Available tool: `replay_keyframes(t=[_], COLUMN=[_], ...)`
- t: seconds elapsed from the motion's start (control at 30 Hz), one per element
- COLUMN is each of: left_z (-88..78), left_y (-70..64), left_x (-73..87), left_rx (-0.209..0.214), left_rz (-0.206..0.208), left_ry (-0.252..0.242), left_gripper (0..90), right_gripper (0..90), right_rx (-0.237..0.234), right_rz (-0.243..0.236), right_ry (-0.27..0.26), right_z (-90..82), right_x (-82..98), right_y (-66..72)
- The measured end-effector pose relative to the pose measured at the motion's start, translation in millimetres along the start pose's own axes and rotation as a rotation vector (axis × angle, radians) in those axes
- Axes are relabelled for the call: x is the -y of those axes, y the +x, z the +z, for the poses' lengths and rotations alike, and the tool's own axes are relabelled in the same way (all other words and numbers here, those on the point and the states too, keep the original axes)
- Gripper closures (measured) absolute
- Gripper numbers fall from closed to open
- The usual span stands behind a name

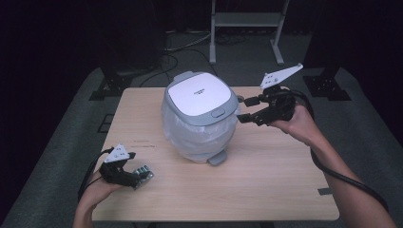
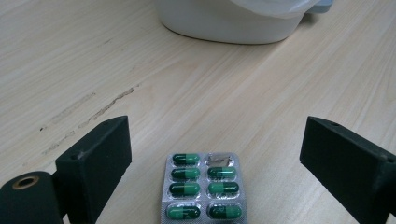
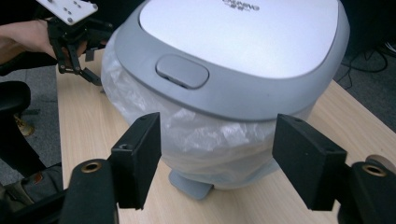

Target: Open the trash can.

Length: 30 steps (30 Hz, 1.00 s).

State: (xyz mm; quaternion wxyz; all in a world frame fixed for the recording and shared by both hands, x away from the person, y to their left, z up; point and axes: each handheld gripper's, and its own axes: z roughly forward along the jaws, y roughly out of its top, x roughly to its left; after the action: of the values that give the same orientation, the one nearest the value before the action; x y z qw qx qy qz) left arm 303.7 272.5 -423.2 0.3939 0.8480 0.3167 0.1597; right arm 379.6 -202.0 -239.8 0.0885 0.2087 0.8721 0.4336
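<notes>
**Clamp the pill strip, then press the bin's lid button**

High view: the left gripper (image 1: 139, 176) sits at seven o'clock on the pale wooden surface (image 1: 266, 185); the white, bag-lined pedal bin with a grey lid (image 1: 200, 114) stands at centre.

Left gripper view: its fingers (image 2: 98, 163) gape around the silver blister strip of green capsules (image 2: 201, 186), not touching. Close squarely on both edges.

Right gripper view: the right gripper (image 3: 229, 163) hangs wide, empty. Aim for the oval grey lid button (image 3: 182, 71).
</notes>
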Motion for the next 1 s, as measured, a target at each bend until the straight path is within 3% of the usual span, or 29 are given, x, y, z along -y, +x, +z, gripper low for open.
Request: replay_keyframes(t=[0.47,1.0], left_z=[-1.4,-7.1], left_y=[1.7,4.0], left_x=[2.1,2.8], left_rx=[-0.002,-0.004], left_rz=[-0.004,-0.017], left_ry=[0.007,-0.011], left_gripper=[8.1,8.1], right_gripper=[48.5,76.0], right_rx=[-0.025,-0.054], right_rz=[-0.032,-0.091], right_ry=[0.0,0.018], right_z=[9.5,29.2], right_x=[-24.3,-42.6], right_y=[0.3,9.5])
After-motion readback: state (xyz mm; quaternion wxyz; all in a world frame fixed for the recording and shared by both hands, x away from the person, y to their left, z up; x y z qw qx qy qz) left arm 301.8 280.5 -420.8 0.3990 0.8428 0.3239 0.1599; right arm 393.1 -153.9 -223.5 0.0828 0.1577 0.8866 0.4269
